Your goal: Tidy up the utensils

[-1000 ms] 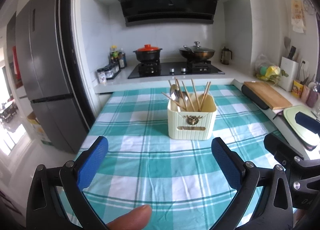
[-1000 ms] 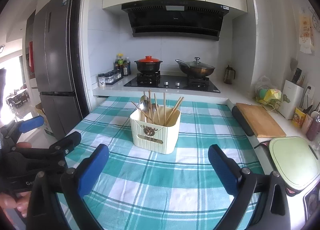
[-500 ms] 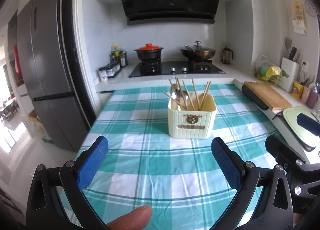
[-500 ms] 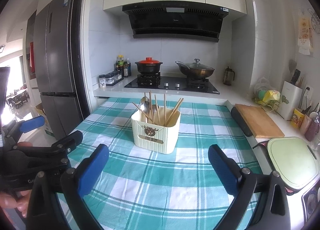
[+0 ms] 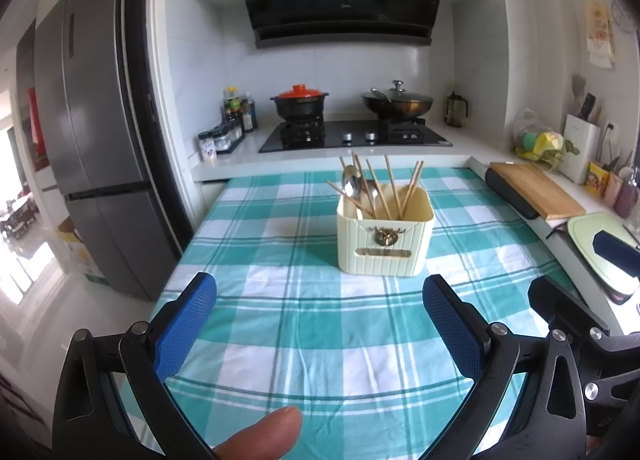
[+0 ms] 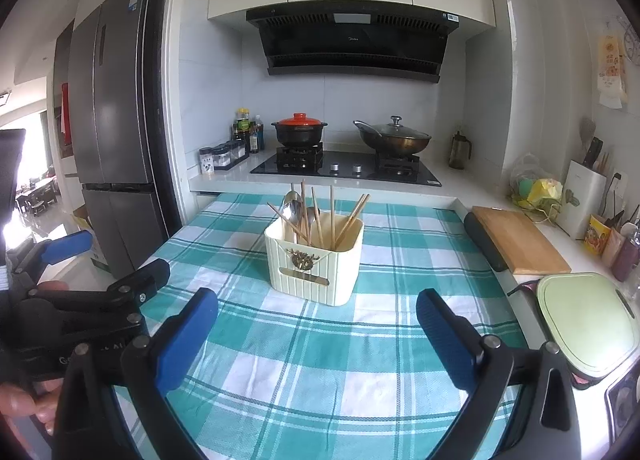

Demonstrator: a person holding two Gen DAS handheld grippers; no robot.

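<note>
A cream ribbed utensil holder (image 5: 385,242) stands on the teal checked tablecloth (image 5: 320,324); it also shows in the right wrist view (image 6: 314,262). Wooden chopsticks (image 5: 394,188) and metal spoons (image 5: 352,186) stand upright in it, seen too in the right wrist view as chopsticks (image 6: 332,216) and spoons (image 6: 291,208). My left gripper (image 5: 320,308) is open and empty, held back from the holder. My right gripper (image 6: 317,320) is open and empty, also short of the holder. The left gripper shows at the left of the right wrist view (image 6: 108,260).
A stove with a red-lidded pot (image 5: 299,102) and a wok (image 5: 397,102) is behind the table. A wooden cutting board (image 5: 536,190) and a green board (image 6: 586,322) lie on the right counter. A fridge (image 5: 92,148) stands left. Spice jars (image 5: 220,138) sit by the stove.
Both grippers have risen and drawn back slightly, so the holder sits a little lower in view. Both stay open and empty.
</note>
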